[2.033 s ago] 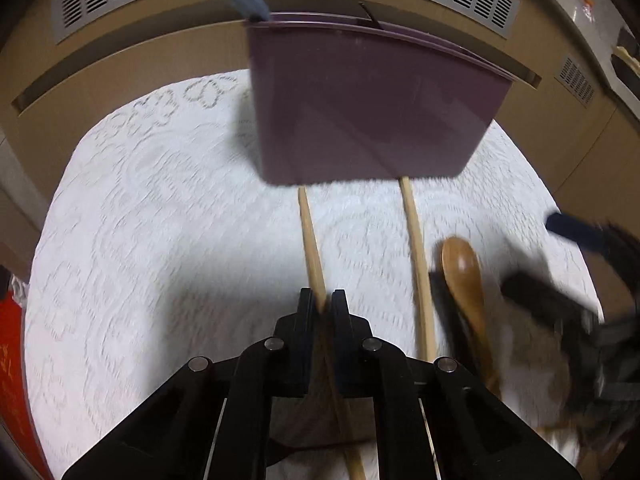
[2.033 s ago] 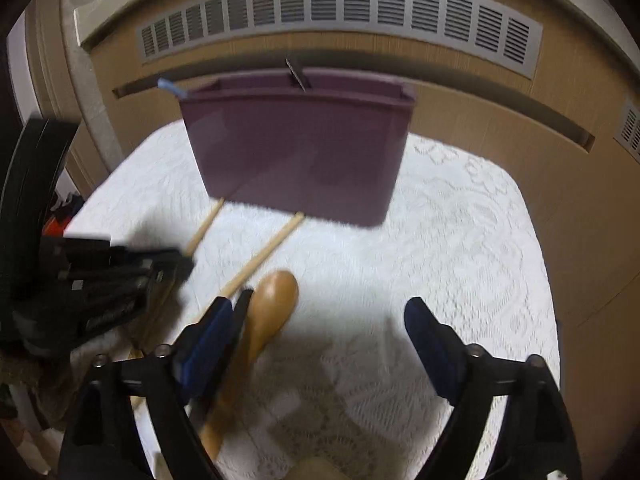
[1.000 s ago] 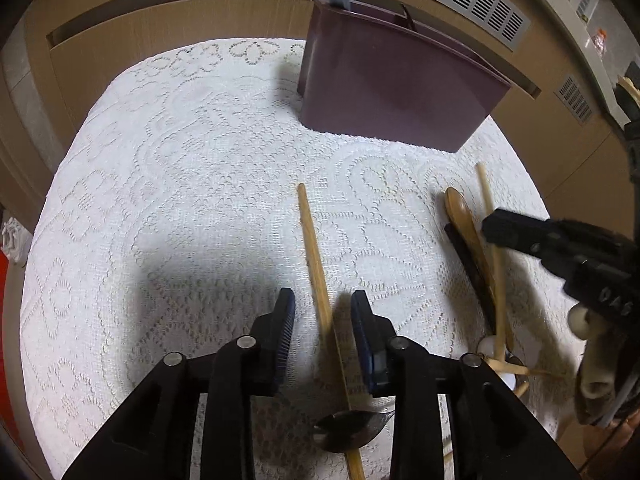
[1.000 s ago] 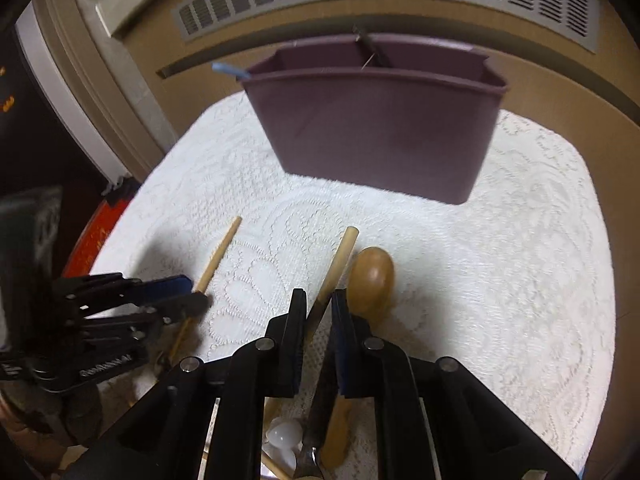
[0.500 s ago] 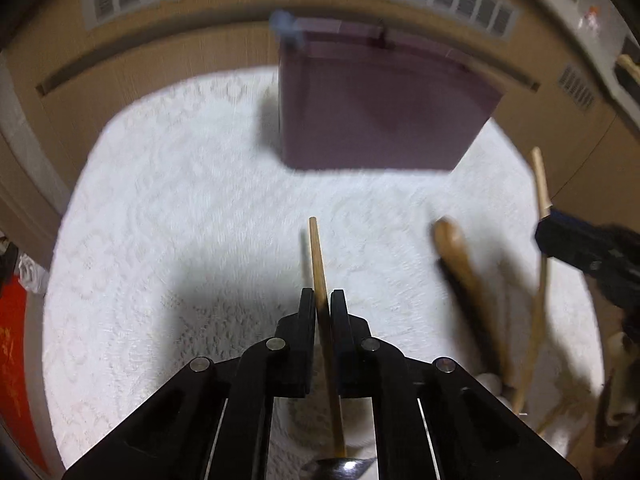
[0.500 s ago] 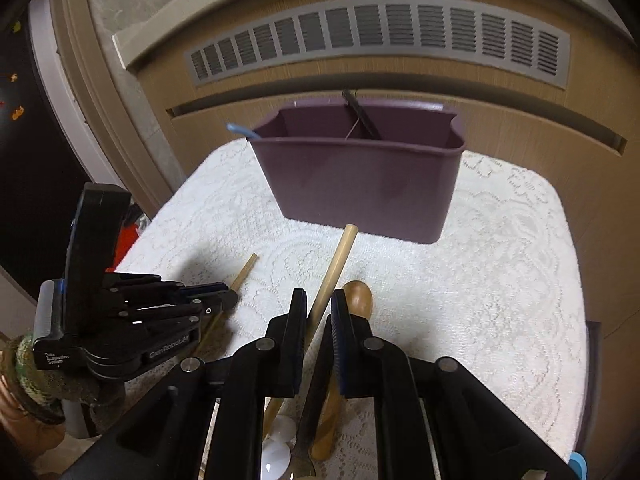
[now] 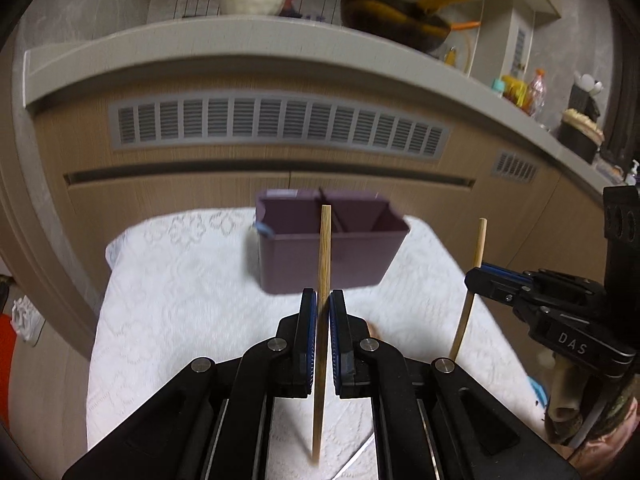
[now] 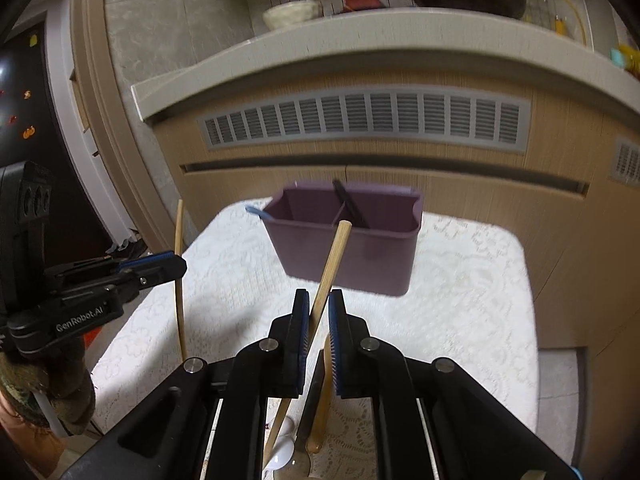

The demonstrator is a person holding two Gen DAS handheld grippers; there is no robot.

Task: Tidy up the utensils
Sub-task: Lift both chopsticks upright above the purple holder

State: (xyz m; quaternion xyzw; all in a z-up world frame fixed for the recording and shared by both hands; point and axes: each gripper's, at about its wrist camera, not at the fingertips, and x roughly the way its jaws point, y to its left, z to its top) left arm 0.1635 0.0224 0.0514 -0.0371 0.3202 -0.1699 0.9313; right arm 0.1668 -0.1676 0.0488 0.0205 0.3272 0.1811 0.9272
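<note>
Through the left wrist camera I see my left tool (image 7: 323, 304) clamped on a thin wooden chopstick (image 7: 323, 256), which stands nearly upright between the blue-edged pads, its top crossing the front of the purple caddy (image 7: 328, 258). The caddy sits at the far end of the bench (image 7: 168, 304), on the white lace cloth, and a divider splits it into compartments; a blue handle (image 7: 263, 229) pokes over its left rim. To my right, the right tool (image 7: 476, 280) grips a second chopstick (image 7: 472, 280), also near upright and well apart from mine. Behind the bench runs a wooden cabinet front with a grey vent grille (image 7: 280, 126).
</note>
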